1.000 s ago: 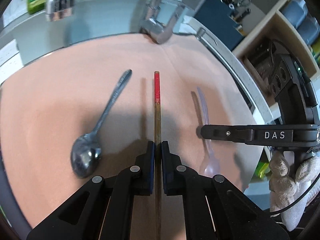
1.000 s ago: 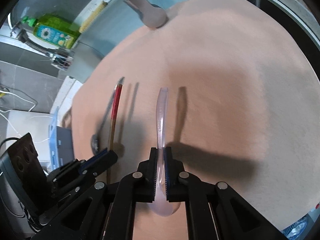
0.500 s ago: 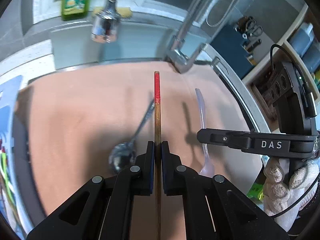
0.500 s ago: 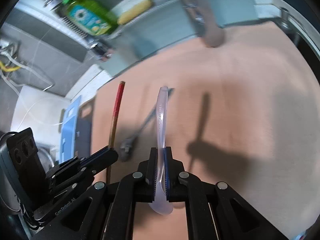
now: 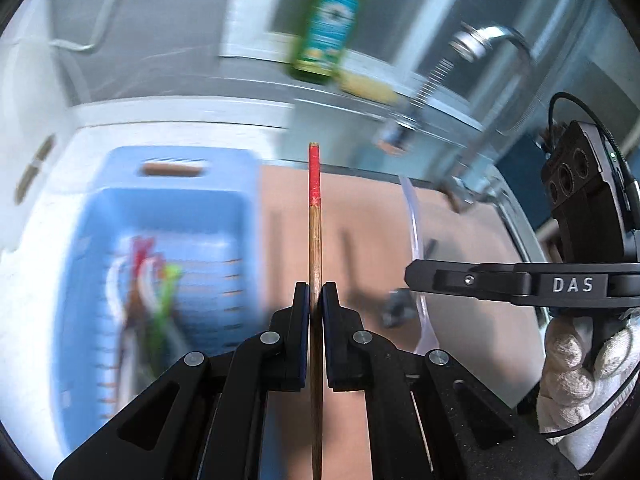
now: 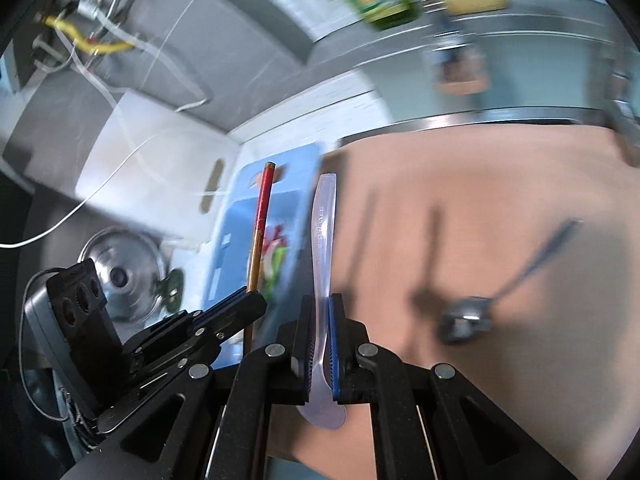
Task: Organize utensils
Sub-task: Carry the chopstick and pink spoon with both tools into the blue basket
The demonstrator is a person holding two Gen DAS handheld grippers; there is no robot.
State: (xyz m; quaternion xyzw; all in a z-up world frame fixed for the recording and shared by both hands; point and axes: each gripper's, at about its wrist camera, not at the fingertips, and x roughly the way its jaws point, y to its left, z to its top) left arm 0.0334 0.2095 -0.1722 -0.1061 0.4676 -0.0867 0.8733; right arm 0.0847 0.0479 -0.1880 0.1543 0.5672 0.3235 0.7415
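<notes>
In the left wrist view, the left gripper (image 5: 316, 304) is clamped tight on a red-tipped chopstick (image 5: 315, 240) that pokes far ahead of the jaws, above the edge of the blue basket (image 5: 92, 216); that long overhang could catch the basket wall and twist out. In the right wrist view, the right gripper (image 6: 320, 328) pinches a clear plastic spoon (image 6: 323, 240) by its slim neck, near the basket, and the slick handle may slide loose. The metal spoon (image 6: 480, 312) lies on the tan mat (image 6: 500, 184), unsorted.
</notes>
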